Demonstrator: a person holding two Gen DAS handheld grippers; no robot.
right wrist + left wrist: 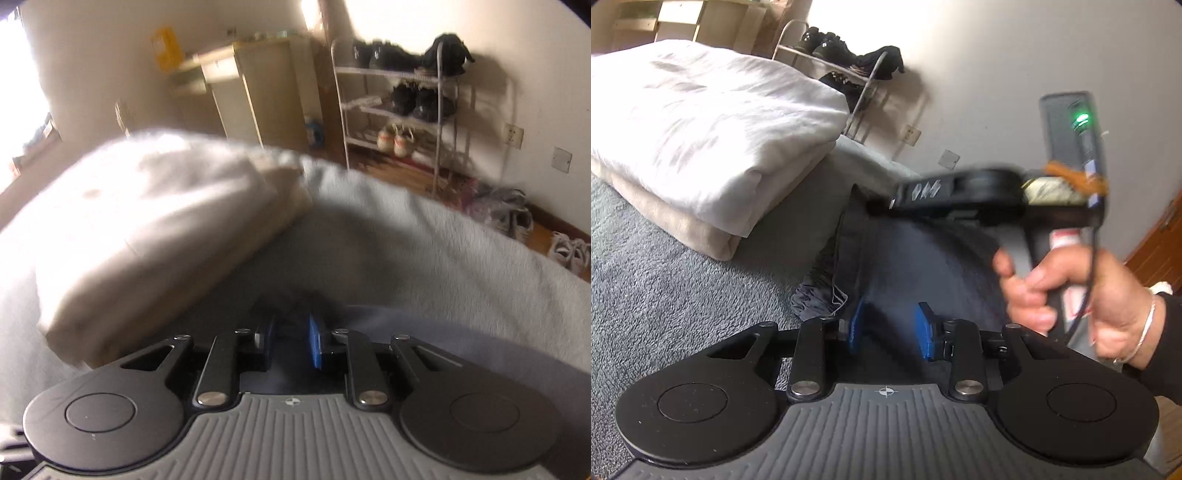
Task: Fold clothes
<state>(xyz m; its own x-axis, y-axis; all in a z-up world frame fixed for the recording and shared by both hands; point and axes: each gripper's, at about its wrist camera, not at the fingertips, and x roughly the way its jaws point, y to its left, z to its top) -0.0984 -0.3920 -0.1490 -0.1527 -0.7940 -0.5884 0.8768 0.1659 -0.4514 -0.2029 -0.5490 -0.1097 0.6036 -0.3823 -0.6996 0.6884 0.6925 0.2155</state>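
A dark navy garment (923, 266) lies on the grey fleece bed cover (665, 280), part of it bunched at its left edge. My left gripper (892, 328) is open just above the garment's near part, with nothing between its blue pads. My right gripper (882, 205) reaches in from the right and its tip meets the garment's far edge. In the right wrist view my right gripper (291, 341) stands with its blue pads narrowly apart and dark cloth (288, 302) bunched at them; blur hides whether they pinch it.
Folded white and cream bedding (713, 147) lies on the bed to the left, also in the right wrist view (147, 229). A metal shoe rack (399, 96) stands against the far wall. A wooden cabinet (255, 92) is beside it. Shoes and a bag lie on the floor.
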